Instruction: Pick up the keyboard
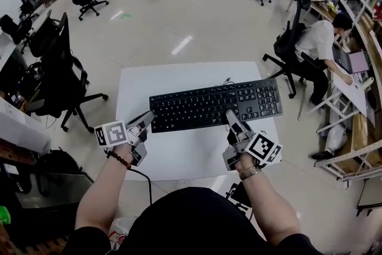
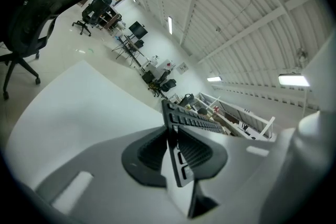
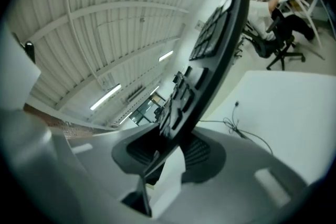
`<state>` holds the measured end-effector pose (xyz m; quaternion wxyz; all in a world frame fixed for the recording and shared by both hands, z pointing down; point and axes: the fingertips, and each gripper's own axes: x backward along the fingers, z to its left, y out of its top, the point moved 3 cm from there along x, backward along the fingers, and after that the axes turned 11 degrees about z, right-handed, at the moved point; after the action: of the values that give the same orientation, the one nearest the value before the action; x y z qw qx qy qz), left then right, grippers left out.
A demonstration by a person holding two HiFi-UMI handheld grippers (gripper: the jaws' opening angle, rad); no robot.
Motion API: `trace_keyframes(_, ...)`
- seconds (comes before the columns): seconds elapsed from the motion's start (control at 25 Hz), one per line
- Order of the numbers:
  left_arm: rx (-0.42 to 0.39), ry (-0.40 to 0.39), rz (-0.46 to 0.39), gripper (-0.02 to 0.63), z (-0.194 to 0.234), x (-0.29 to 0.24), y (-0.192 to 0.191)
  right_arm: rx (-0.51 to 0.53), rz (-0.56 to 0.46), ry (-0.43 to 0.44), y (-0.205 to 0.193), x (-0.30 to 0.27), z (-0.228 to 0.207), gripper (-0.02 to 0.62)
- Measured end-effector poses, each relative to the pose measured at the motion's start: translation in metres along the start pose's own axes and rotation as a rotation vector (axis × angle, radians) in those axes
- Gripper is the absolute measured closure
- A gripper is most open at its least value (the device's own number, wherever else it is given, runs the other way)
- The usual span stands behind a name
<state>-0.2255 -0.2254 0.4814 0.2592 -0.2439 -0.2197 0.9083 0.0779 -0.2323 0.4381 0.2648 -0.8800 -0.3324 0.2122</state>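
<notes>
A black full-size keyboard (image 1: 215, 106) hangs above the white table (image 1: 179, 158), held at both ends. My left gripper (image 1: 145, 120) is shut on its left end; in the left gripper view the keyboard (image 2: 181, 128) runs edge-on between the ribbed pads (image 2: 152, 152). My right gripper (image 1: 230, 118) is shut on the near edge toward the right end. The right gripper view has the keyboard (image 3: 210, 60) rising steeply from between the pads (image 3: 202, 152), keys facing left. Its thin cable (image 3: 247, 131) trails over the tabletop.
The white table (image 3: 294, 107) is small, with floor all round it. A black office chair (image 1: 59, 74) stands left of the table. A seated person (image 1: 316, 48) works at a desk (image 1: 349, 86) on the right. More chairs and tables stand farther back.
</notes>
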Motion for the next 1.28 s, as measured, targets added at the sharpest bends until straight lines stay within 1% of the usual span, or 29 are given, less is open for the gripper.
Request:
trace_keyframes(0.08, -0.019, -0.017, -0.023, 0.535, -0.005, 0.004, 0.008, 0.035, -0.013, 0.002, 0.006, 0.002, 0.013, 0.476)
trace_keyframes(0.2, -0.055, -0.017, -0.038, 0.535, -0.010, 0.008, 0.016, 0.083, -0.030, 0.005, 0.012, 0.004, 0.028, 0.476)
trace_keyframes(0.4, -0.060, -0.051, -0.062, 0.535, -0.016, 0.009, 0.020, 0.137, -0.054, 0.012, 0.018, 0.008, 0.042, 0.476)
trace_keyframes(0.76, -0.077, -0.055, -0.084, 0.535, -0.023, 0.009, 0.025, 0.170, -0.077, 0.021, 0.023, 0.013, 0.047, 0.476)
trace_keyframes(1.28, -0.086, -0.057, -0.093, 0.537, -0.030, 0.011, 0.029, 0.178, -0.089, 0.033, 0.028, 0.016, 0.054, 0.476)
